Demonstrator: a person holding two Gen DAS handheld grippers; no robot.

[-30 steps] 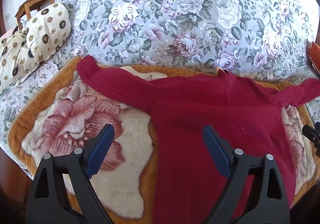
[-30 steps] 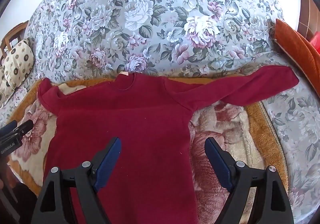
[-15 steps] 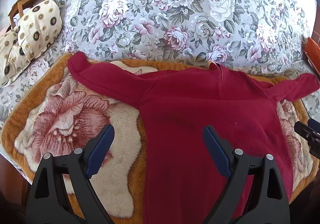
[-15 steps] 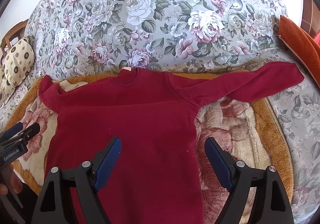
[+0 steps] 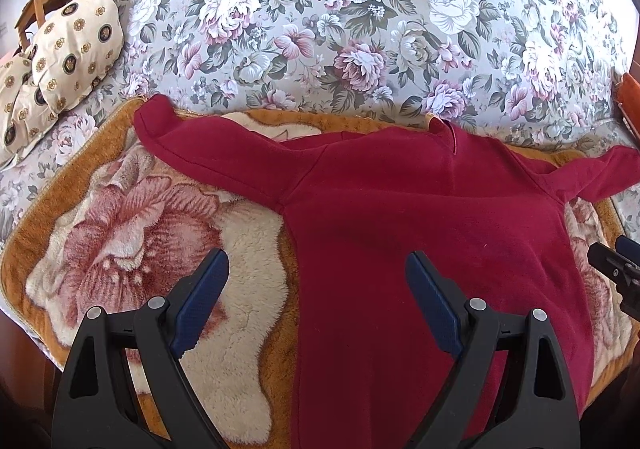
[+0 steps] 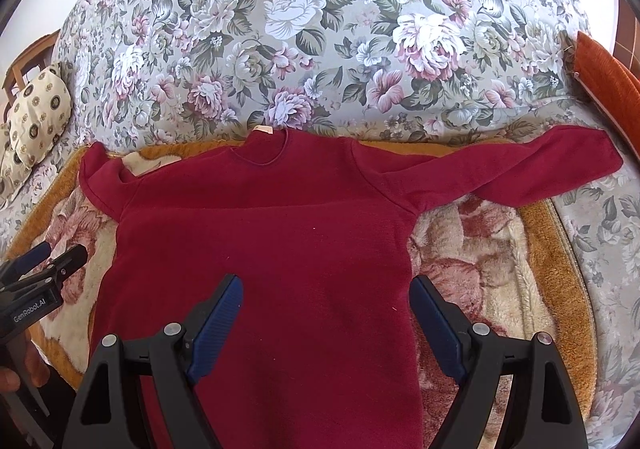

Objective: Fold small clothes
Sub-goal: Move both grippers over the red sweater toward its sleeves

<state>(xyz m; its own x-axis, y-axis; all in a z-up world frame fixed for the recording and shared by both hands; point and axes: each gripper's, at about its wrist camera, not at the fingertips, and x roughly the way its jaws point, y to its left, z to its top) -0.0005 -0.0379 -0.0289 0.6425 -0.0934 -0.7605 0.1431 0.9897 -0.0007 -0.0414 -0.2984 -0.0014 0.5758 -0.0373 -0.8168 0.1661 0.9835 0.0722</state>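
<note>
While the red top (image 6: 264, 249) lies flat, left gripper (image 5: 316, 289) and right gripper (image 6: 324, 309) hover — fingers spread, empty.

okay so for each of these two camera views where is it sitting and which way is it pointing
Left wrist: rides the left gripper, jaws open, looking forward over the red shirt's left half; the right gripper's tip shows at the right edge.
Right wrist: rides the right gripper, jaws open, facing the shirt's chest; a hand shows at lower left.
Both share the shirt, the fleece blanket and the floral cover.
</note>
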